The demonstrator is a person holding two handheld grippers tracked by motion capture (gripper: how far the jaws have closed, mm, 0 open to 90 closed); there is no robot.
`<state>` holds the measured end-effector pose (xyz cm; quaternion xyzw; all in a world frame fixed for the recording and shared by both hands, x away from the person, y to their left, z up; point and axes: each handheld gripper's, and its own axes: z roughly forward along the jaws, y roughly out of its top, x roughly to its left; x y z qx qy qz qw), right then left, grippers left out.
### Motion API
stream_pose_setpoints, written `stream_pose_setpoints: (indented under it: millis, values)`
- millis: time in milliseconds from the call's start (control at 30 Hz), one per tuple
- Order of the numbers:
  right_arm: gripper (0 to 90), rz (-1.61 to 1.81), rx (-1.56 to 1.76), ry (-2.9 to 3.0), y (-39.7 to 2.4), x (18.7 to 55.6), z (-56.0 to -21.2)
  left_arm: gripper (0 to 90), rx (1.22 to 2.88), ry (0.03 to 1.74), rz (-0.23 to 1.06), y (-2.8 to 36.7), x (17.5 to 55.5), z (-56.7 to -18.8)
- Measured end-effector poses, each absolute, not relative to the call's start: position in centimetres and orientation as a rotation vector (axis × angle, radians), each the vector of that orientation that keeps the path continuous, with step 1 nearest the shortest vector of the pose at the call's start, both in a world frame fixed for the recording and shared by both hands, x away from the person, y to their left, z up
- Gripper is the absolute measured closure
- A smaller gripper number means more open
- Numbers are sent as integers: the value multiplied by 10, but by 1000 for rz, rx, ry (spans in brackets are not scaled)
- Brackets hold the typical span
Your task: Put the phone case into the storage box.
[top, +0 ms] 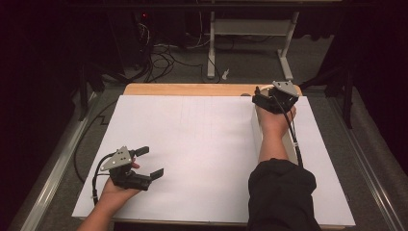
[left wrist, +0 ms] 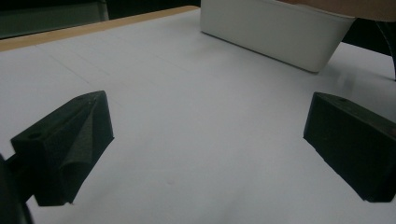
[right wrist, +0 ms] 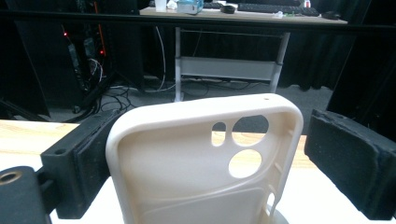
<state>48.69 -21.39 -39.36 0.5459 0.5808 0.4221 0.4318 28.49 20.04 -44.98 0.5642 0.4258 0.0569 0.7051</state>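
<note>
The white surface [top: 192, 144] is bare and flat in the middle, so a hand could slide across there. A long white box [left wrist: 275, 32] stands on the right side and blocks the way there.

One phone case [right wrist: 205, 163] stands between the right gripper's [right wrist: 205, 154] two fingers [right wrist: 348, 165]. One white bin [left wrist: 275, 30] sits on the one white sheet [top: 192, 144] that covers the desk [top: 192, 89]. Two grippers in all; the left gripper [top: 150, 162] has two fingers too.
</note>
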Motion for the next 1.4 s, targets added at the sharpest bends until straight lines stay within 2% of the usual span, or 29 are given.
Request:
stream_pose_setpoints:
  millis: [267,633,1033,1400]
  values:
    - [5,1055,1371,1455,-212,490,-393,23,1255,946,127,200,285,-450]
    - [4,1059,1354,1461,-214,488,-388,23,1258,945,124,200,285,-450]
    - [4,1103,1325,1499,-211,467,-373,24,1258,949,126,199,285,-450]
    - [17,1139,1326,1530,-212,449,-381,23,1257,948,128,199,285,-450]
